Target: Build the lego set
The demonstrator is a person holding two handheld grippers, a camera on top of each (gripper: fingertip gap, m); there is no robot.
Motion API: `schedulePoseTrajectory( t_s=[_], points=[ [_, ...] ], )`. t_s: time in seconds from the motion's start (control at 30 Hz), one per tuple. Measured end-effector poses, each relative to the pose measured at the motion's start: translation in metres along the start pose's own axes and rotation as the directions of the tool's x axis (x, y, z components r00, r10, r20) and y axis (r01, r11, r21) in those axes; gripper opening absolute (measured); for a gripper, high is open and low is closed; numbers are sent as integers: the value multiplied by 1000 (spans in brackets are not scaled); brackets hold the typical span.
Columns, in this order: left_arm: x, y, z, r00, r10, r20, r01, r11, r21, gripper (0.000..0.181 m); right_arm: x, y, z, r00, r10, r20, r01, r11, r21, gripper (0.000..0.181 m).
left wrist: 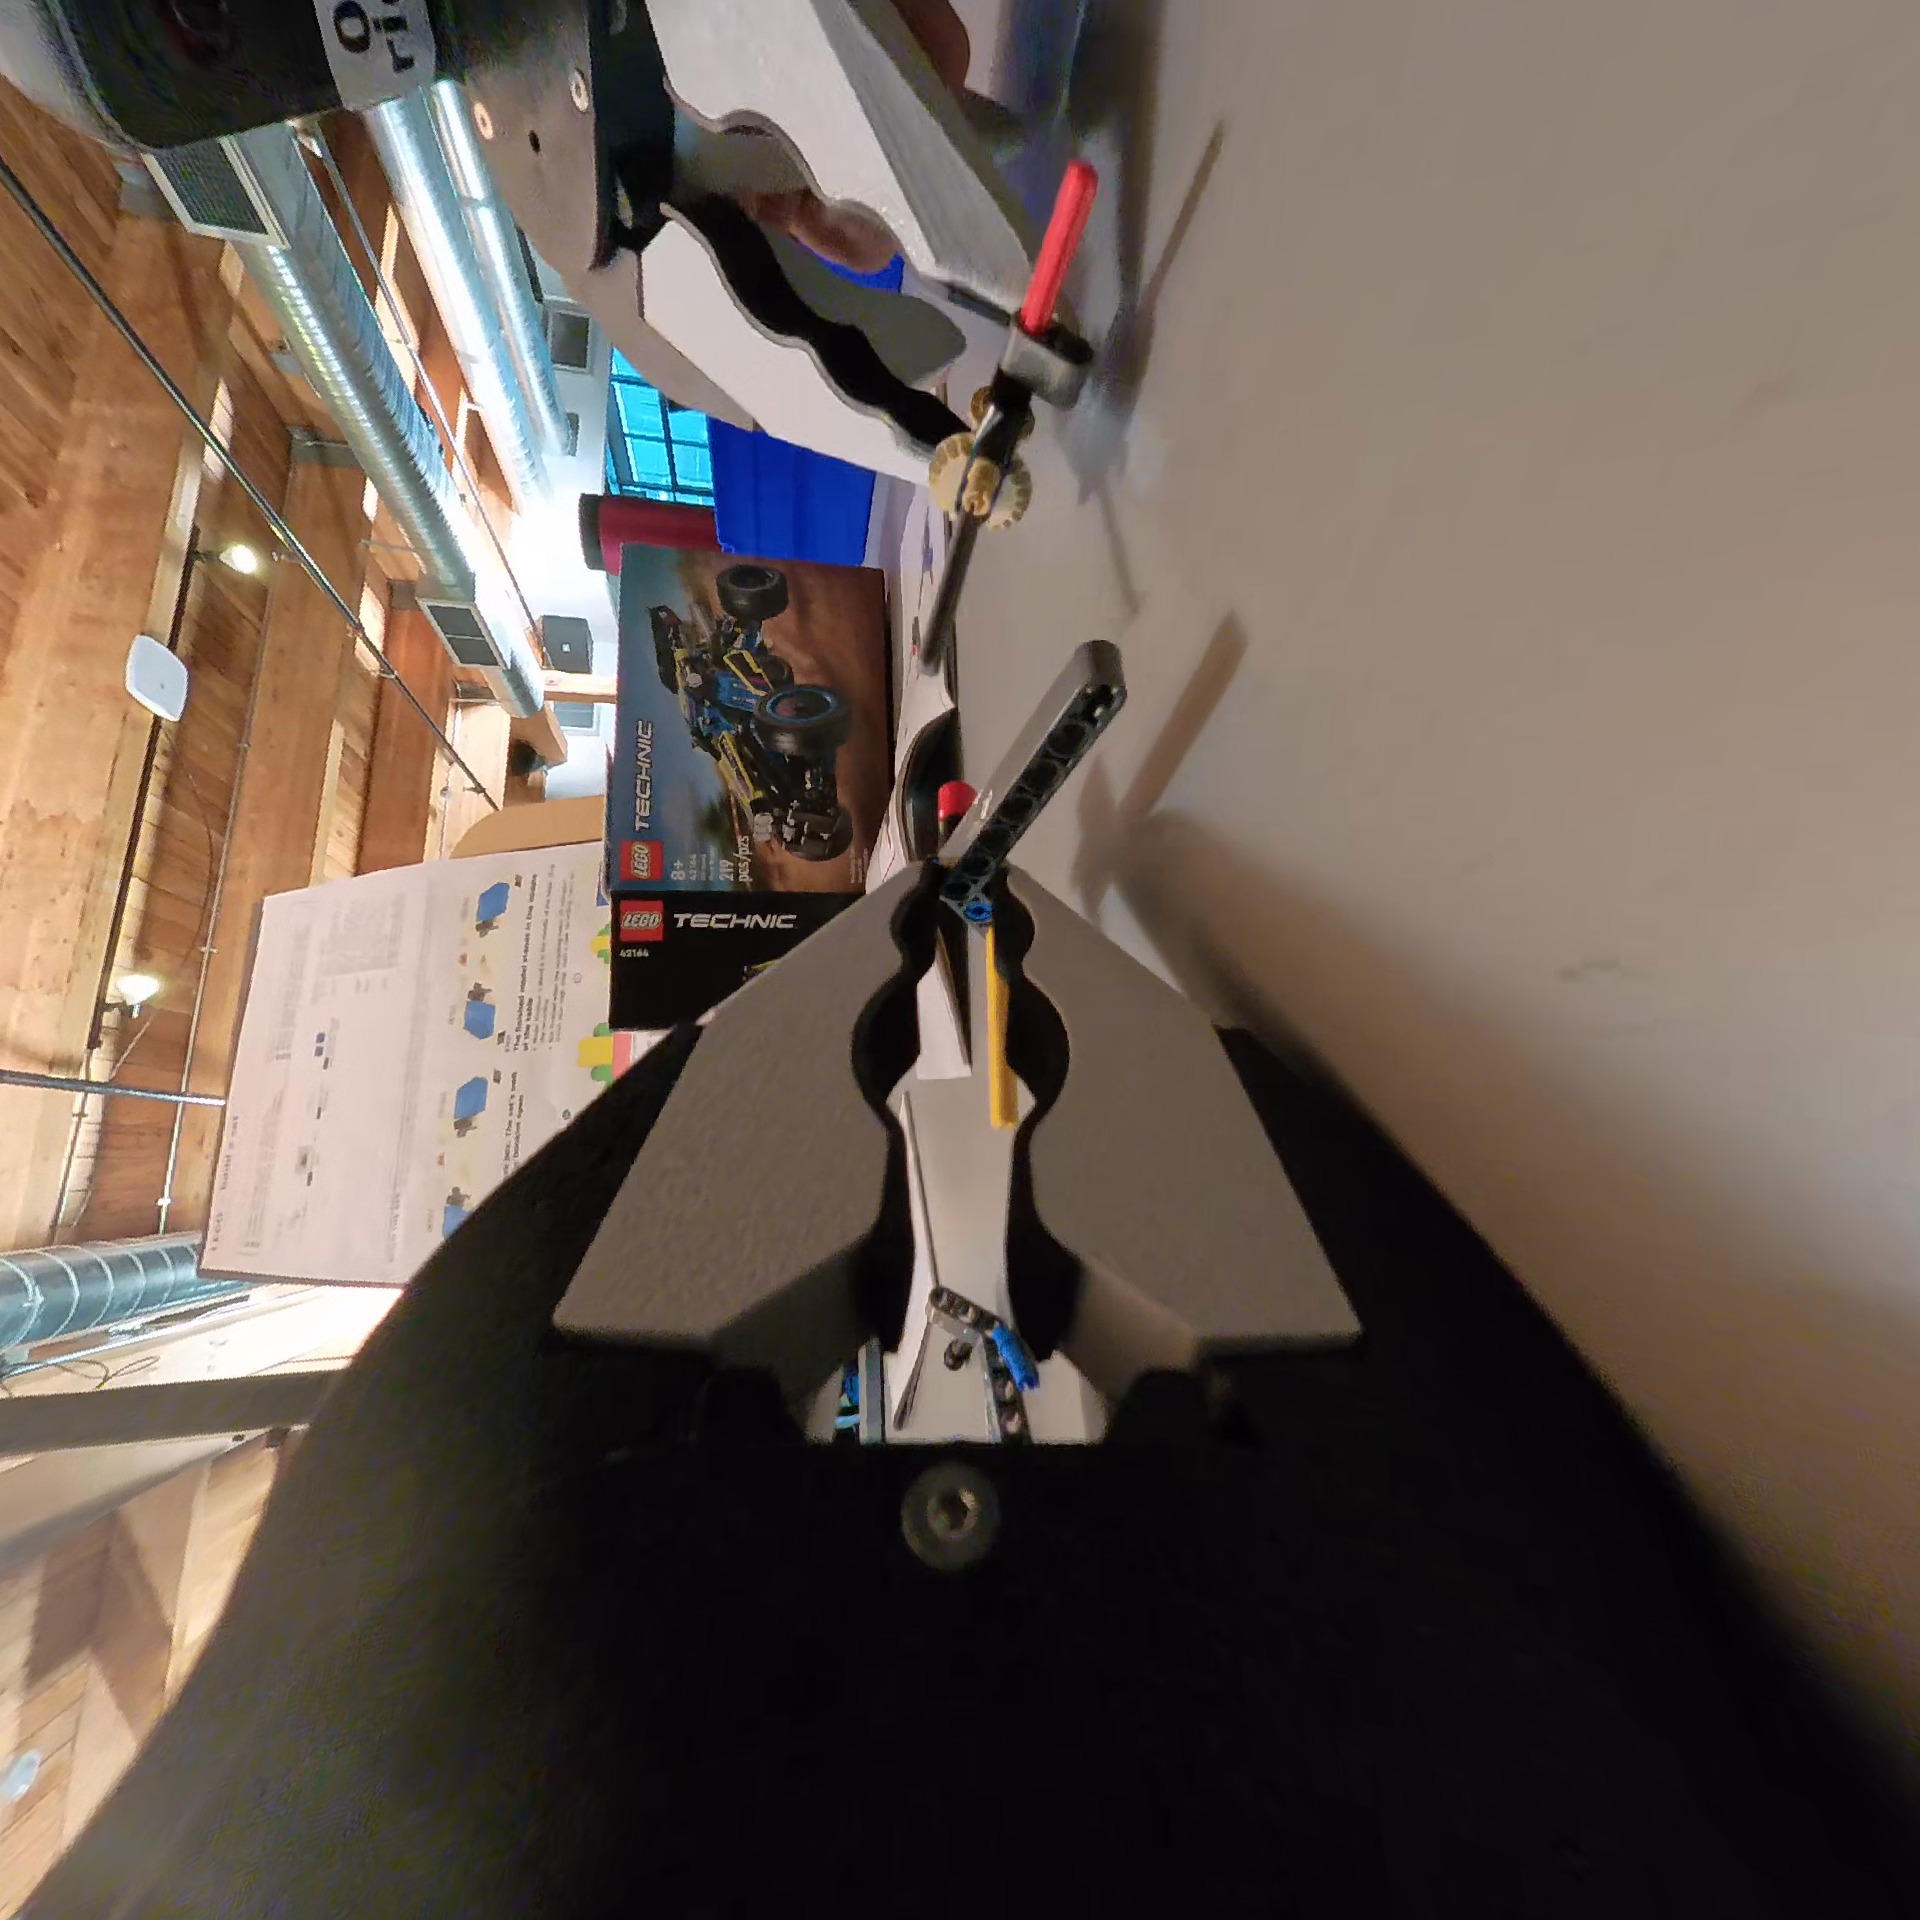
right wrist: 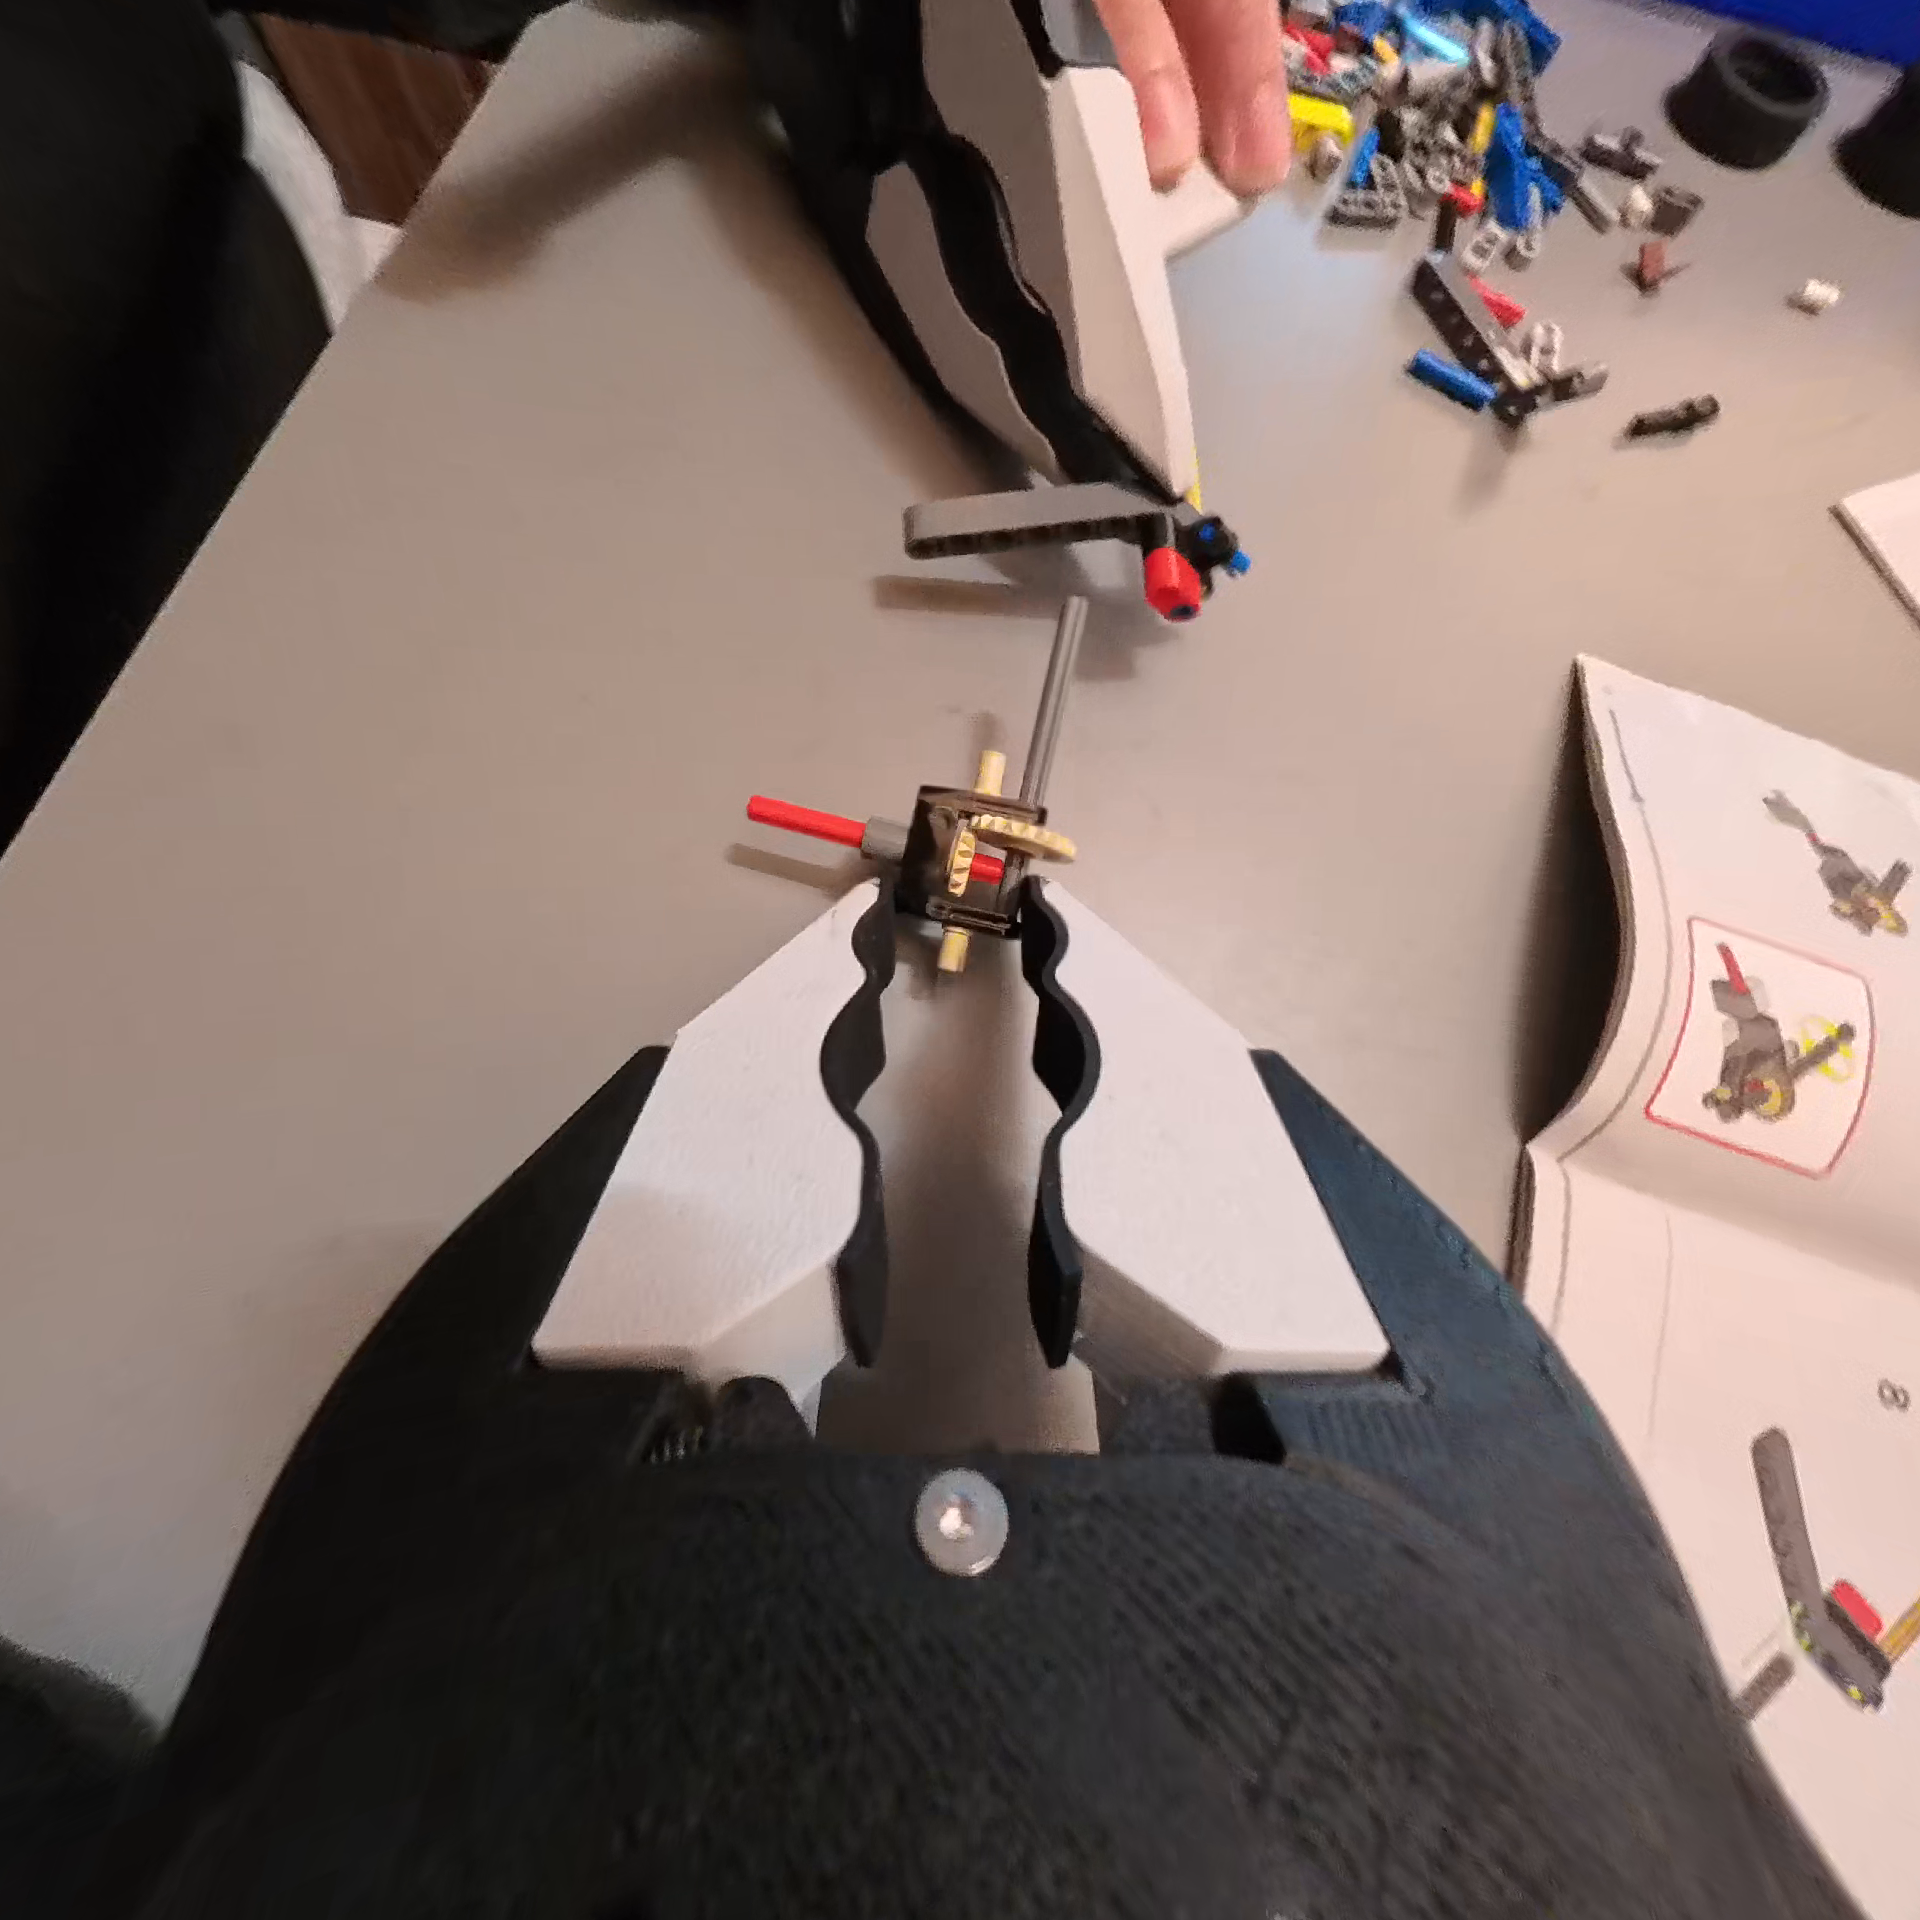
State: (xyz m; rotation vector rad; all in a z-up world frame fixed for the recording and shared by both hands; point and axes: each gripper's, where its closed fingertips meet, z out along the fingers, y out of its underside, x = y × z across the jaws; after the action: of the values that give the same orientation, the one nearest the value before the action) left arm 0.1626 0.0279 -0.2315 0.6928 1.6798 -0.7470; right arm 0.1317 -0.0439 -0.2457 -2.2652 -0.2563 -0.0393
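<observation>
Grey-axled tan-gear plastic assembly (right wrist: pixel 971 847) sat gripped in my right tool (right wrist: pixel 958 902); my left tool (left wrist: pixel 961 904) pinched the long grey holed beam (left wrist: pixel 1044 764) above the worktop (right wrist: pixel 520 623). Aligning axle with hole squarely seemed best.

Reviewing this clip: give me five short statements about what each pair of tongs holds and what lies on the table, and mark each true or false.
1. The right tongs grip a gear assembly with tan gears. True.
2. A red axle sticks out of that assembly. True.
3. The left tongs are empty. False: they hold a grey beam with a yellow axle.
4. The instruction booklet is closed. False: it lies open.
5. The loose pieces are sorted in a tray. False: they lie in a heap on the table.
</observation>
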Motion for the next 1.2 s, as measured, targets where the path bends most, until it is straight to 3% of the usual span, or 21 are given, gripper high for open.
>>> schedulePoseTrajectory(
  t_s=[0.03,0.23,1.2],
  points=[
    [0,-1,0,1000,-3,-1,3,1000,7,7,-3,-2,-1,1000,-18,23,18,1000,10,21],
    [3,-9,-1,1000,-19,-18,20,998,53,7,18,1,-11,988,-147,-47,140,982,-125,22],
    [8,-30,-1,975,217,-45,-210,969,133,6,-8,8,0,990,10,140,1,997,-75,21]
  ],
)
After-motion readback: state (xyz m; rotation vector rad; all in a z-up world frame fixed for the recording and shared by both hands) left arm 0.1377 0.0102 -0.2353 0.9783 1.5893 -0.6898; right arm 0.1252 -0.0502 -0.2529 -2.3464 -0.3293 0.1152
